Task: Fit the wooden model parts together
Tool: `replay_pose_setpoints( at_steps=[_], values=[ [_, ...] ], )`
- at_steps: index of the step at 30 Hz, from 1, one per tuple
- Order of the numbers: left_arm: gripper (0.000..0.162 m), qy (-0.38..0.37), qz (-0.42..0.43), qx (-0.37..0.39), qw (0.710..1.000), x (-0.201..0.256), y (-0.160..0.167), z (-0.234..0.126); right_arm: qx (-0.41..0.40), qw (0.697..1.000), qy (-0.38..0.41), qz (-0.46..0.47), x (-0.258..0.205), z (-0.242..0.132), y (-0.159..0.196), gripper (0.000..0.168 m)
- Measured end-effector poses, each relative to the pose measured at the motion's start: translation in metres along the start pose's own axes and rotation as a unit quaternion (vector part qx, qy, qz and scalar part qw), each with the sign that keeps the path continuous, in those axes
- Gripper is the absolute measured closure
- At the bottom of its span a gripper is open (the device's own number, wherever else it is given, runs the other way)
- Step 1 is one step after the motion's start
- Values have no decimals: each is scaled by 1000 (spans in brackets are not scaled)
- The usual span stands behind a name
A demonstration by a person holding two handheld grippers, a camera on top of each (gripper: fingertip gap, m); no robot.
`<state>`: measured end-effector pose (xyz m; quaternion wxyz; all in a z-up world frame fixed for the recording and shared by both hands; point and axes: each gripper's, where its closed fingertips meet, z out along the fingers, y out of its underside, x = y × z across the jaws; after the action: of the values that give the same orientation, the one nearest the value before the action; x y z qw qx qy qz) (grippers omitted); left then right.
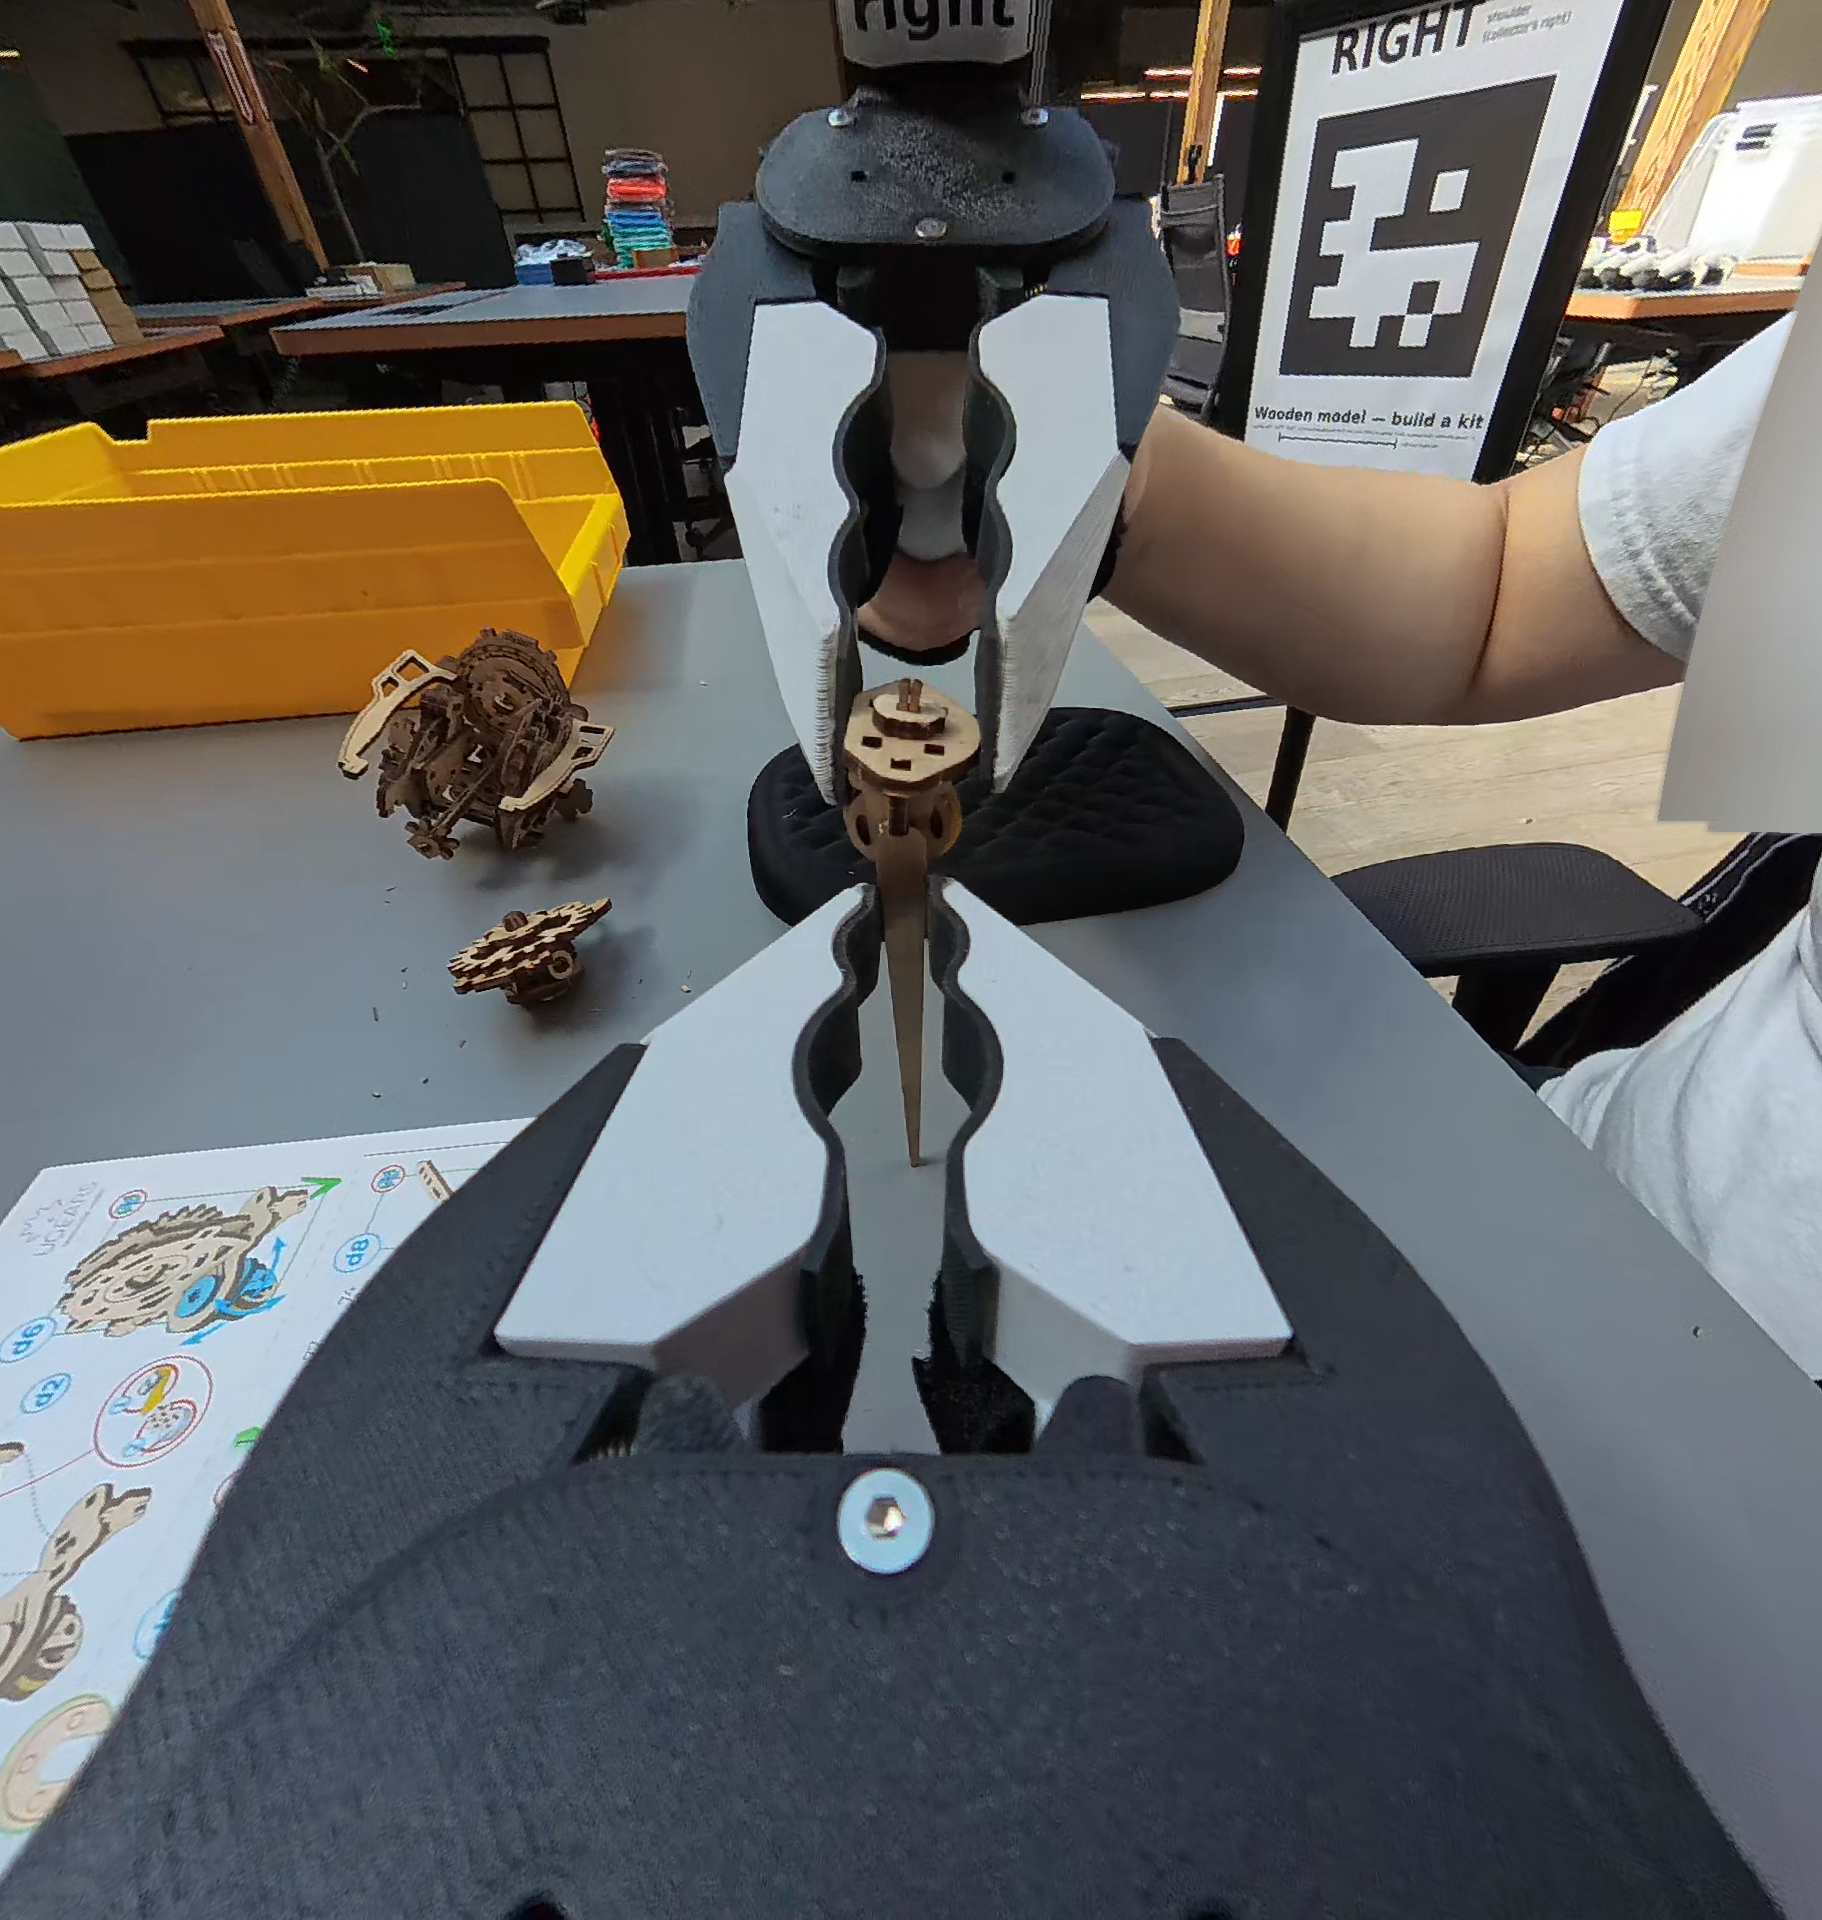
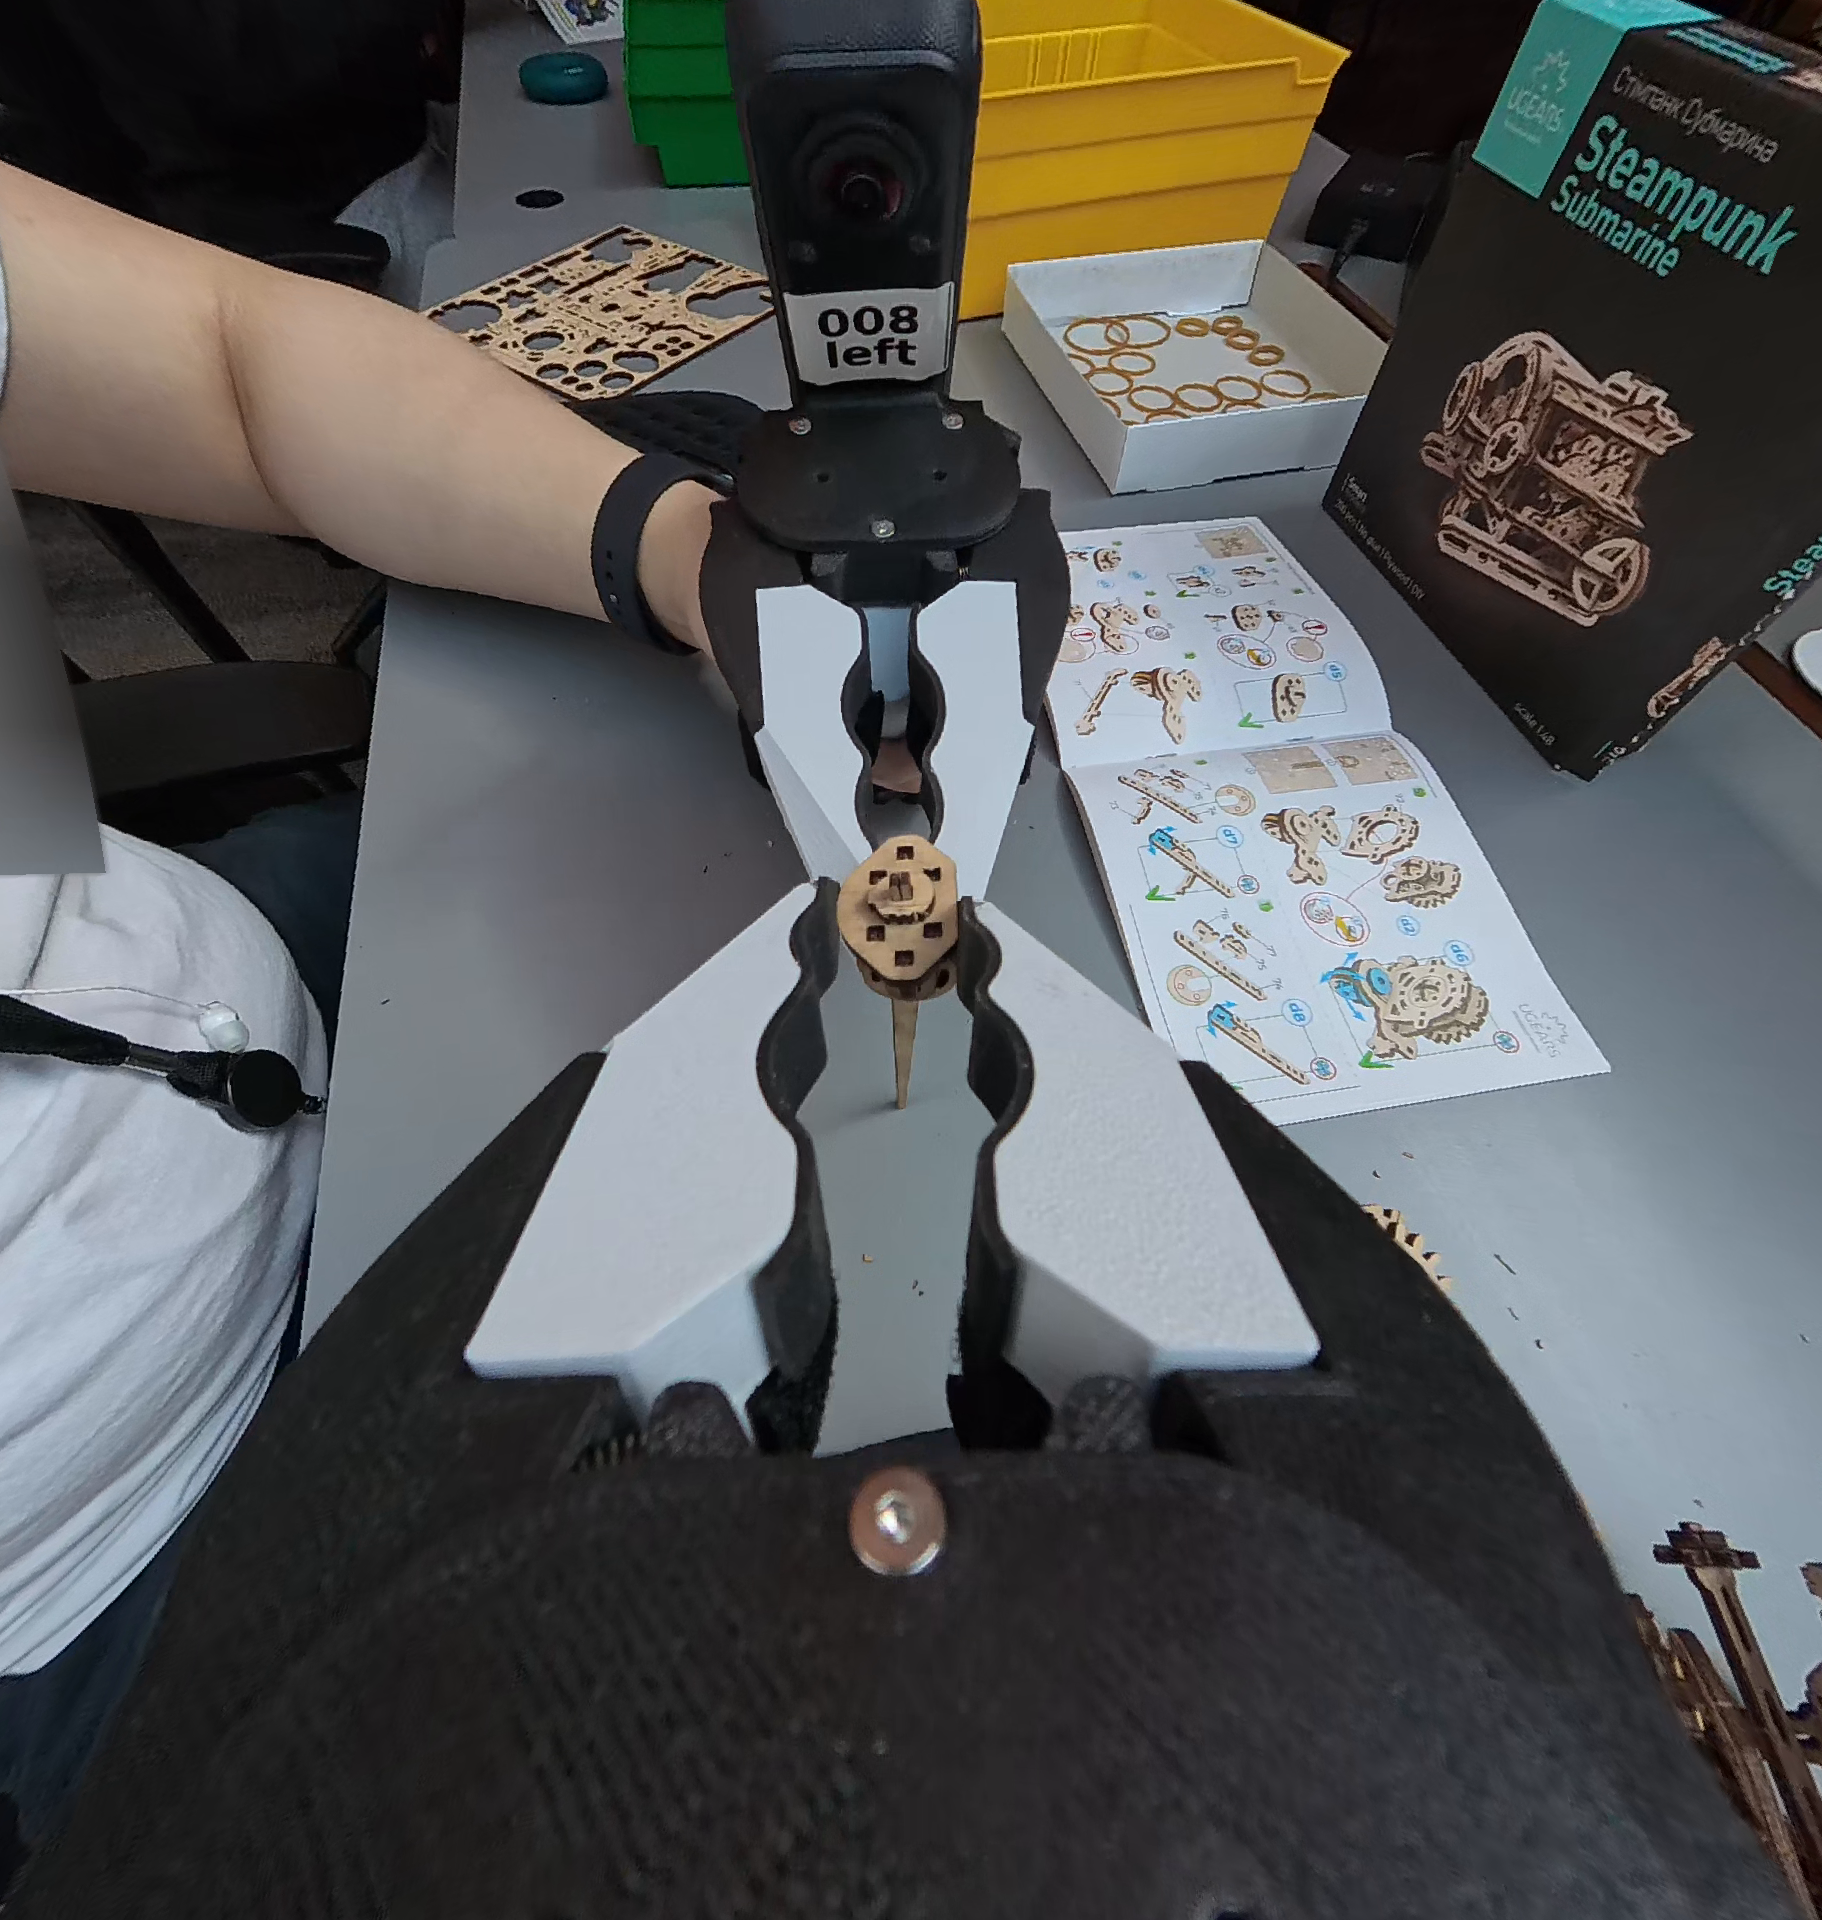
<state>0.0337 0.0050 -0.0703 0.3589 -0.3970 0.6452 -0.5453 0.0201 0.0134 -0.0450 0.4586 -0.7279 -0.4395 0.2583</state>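
Left gripper (image 1: 899,891): fingers angled forward and down, tips narrowly apart, facing right gripper (image 1: 912,727) head-on. Right gripper: fingers pointing back toward left, tips closed on small wooden part (image 1: 909,743). Bare forearm (image 1: 1333,582) extends behind right gripper; left wrist (image 2: 632,551) wears dark band.

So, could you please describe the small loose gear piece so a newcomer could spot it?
Start at the yellow bin on the grey table. Before it sits a big wooden model; nearer the camera lies the gear piece, flat-toothed and much smaller.
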Motion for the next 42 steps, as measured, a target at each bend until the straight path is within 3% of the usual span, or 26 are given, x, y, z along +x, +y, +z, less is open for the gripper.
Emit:
replay_pose_setpoints(
  at_steps=[8, 12, 17, 31, 34, 38, 42],
  values=[
    [133, 53, -72, 38, 995, 9, -15, -10, -19, 1000, 2, -14, -2, 2, -1, 148],
    [135, 69, -151, 82, 983, 3, -28, -16, -21, 1000, 3, -17, -2, 3, -1, 148],
    [149, 71, -197, 110, 972, -5, -35, -22, -20, 1000, 2, -17, -2, 3, -1, 148],
    [159, 79, -235, 99, 964, -6, -31, -20, -13, 1000, 5, -15, 2, 3, -2, 147],
    [157, 76, -204, 101, 971, -5, -33, -22, -18, 1000, 1, -14, 1, 4, -1, 147],
    [150, 24, -36, 73, 996, -4, -34, -31, -23, 1000, 1, -16, 0, 3, -1, 148],
    [155, -31, 102, 57, 993, -1, -43, -37, -25, 1000, -1, -15, 0, 3, -1, 148]
  ],
)
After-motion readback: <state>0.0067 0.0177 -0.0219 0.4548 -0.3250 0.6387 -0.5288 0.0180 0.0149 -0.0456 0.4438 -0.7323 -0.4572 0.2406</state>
